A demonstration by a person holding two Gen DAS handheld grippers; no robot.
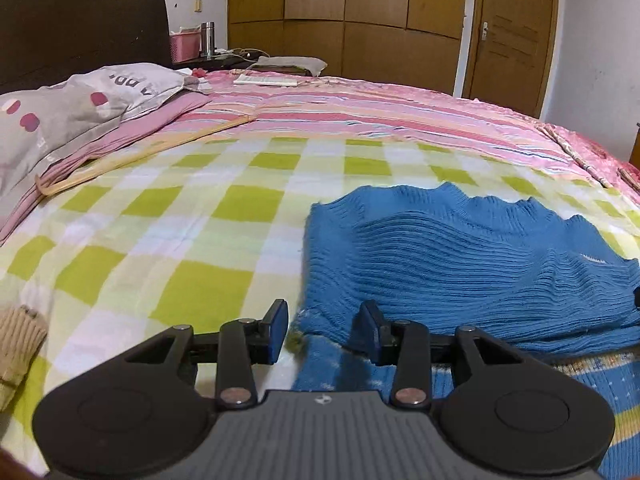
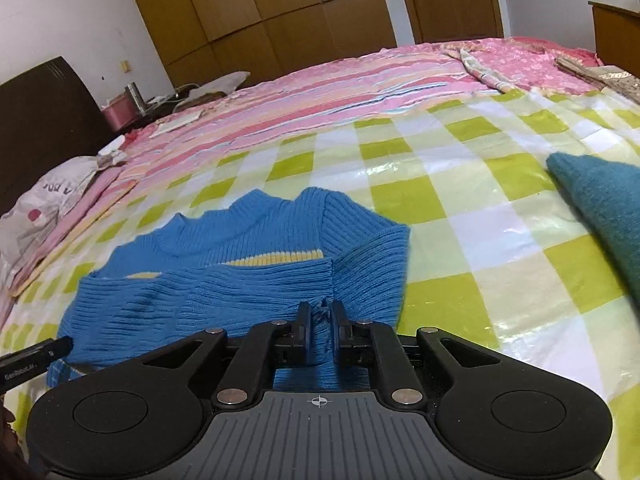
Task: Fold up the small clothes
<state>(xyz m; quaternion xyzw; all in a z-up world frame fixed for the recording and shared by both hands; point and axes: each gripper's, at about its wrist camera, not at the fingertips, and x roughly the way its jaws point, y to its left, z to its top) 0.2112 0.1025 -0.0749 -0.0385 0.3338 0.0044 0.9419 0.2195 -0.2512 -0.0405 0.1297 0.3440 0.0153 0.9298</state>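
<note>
A small blue ribbed knit sweater (image 1: 460,264) lies partly folded on the green-and-white checked sheet (image 1: 180,240). Its lower part has yellow and white stripes. My left gripper (image 1: 324,330) is open at the sweater's near left corner, with its right finger over the knit and its left finger over the sheet. In the right wrist view the sweater (image 2: 224,280) shows a yellow stripe under a folded-over layer. My right gripper (image 2: 320,320) is shut on the sweater's near edge, with blue knit pinched between its pads. The tip of the left gripper shows at the lower left.
A grey pillow (image 1: 60,112) and a wooden stick (image 1: 140,160) lie at the left. A beige knit item (image 1: 16,344) lies at the near left. A teal garment (image 2: 600,196) lies on the right. A pink striped quilt (image 1: 360,112) covers the far bed. Wardrobe and door stand behind.
</note>
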